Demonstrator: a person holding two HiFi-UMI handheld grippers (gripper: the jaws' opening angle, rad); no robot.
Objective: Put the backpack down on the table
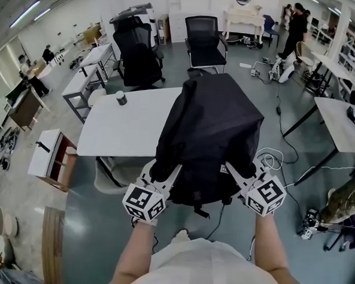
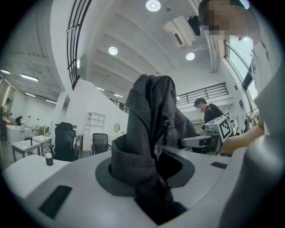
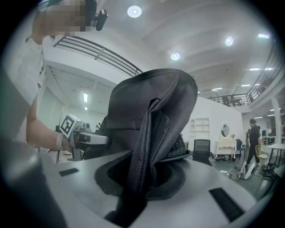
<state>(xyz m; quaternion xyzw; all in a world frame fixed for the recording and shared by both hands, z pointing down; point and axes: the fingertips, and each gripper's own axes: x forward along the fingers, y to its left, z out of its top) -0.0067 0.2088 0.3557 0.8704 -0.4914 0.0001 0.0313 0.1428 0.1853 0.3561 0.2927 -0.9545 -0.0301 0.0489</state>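
A black backpack (image 1: 209, 140) hangs in the air over the near right corner of the white table (image 1: 130, 126), held up between both grippers. My left gripper (image 1: 162, 178) is shut on a woven shoulder strap (image 2: 141, 147) at the pack's left side. My right gripper (image 1: 238, 176) is shut on the other shoulder strap (image 3: 144, 151) at the pack's right side. In the left gripper view the backpack (image 2: 153, 111) rises above the jaws, with the right gripper (image 2: 207, 139) beyond it. In the right gripper view the backpack (image 3: 147, 111) fills the middle and the left gripper (image 3: 82, 137) shows behind.
A small dark cup (image 1: 121, 98) stands on the table's far left part. Black office chairs (image 1: 138, 52) stand behind the table. Another white table (image 1: 340, 124) is at the right, with cables (image 1: 275, 156) on the floor between. A small cabinet (image 1: 52, 158) is at the left.
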